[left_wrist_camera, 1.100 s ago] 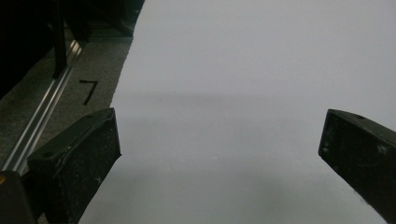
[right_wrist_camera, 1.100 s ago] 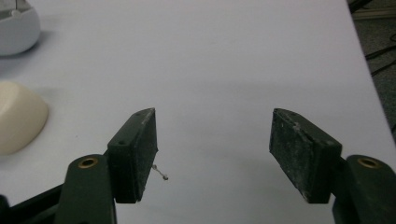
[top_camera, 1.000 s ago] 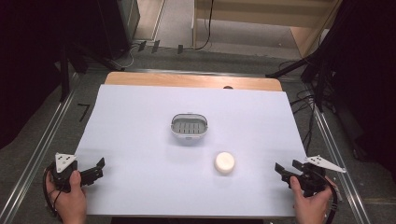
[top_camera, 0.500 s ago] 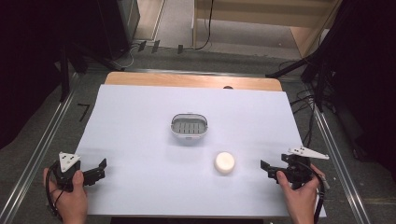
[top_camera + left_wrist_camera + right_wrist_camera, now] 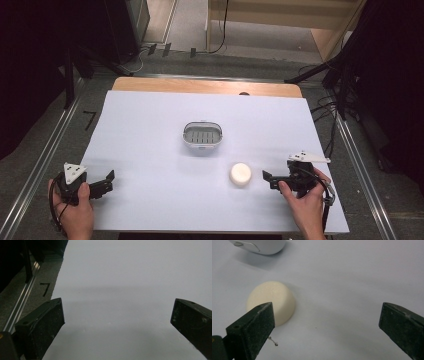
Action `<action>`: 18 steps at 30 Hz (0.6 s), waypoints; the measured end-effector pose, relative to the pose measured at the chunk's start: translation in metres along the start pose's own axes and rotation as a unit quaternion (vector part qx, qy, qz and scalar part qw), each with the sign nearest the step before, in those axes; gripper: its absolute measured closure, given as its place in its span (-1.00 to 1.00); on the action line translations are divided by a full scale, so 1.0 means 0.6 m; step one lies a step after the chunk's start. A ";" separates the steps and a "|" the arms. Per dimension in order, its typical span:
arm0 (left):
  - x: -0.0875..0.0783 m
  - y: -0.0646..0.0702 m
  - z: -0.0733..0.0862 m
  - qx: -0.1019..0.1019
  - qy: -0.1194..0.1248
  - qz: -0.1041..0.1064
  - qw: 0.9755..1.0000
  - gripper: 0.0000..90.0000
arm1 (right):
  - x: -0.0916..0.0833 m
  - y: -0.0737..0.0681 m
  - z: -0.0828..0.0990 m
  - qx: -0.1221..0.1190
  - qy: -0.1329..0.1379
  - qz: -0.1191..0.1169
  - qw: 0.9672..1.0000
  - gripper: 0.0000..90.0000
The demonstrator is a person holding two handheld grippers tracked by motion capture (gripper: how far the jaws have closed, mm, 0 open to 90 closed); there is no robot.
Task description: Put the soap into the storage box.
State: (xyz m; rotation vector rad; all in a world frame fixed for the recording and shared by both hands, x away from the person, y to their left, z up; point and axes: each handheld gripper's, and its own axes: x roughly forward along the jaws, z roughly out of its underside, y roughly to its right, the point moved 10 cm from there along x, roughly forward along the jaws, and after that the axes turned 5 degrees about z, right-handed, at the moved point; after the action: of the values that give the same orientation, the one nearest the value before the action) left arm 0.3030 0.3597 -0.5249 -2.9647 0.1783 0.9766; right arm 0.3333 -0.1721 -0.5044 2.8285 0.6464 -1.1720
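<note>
Nearest the person, the left gripper (image 5: 100,184) rests low at the near-left of the white worktop (image 5: 150,125), fingers (image 5: 40,327) spread wide w/ nothing but bare sheet between them. It's well apart from the action.

Near-right, the right gripper (image 5: 272,179) points left toward the cream soap bar (image 5: 240,174), which lies flat on the worktop just beyond its fingertips. Its jaws have just been opening and now stand fully wide, empty. In the right gripper view the soap bar (image 5: 272,301) sits off-centre, partly behind the left finger (image 5: 253,330) and not btwn the two, so the approach isn't lined up yet.

Farther back, mid-worktop, is the small white basket-like soap dish (image 5: 202,136) w/ a slatted grey floor, empty, near the soap but not touching it. Probably the drop-off spot.

Step in hand, as I read it: reaching to pick up the soap. To do it well:
- shift the gripper sideways so the bar is centred btwn the fingers before closing
- come in low, fingertips almost skimming the sheet, since the bar is low and rounded
- close on its widest part; a grip high on the dome would likely slip or squirt it away
- squeeze slowly, then lift straight up before heading for the dish.
</note>
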 end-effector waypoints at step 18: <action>0.001 0.001 0.001 -0.002 -0.003 0.006 1.000 -1.00 | 0.036 -0.078 -0.005 -0.030 -0.004 -0.037 0.999 -0.98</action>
State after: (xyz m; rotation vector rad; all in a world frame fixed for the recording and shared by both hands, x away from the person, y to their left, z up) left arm 0.3033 0.3592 -0.5256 -2.9671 0.1939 0.9870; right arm 0.3311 -0.1211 -0.5103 2.7725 0.7782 -1.1523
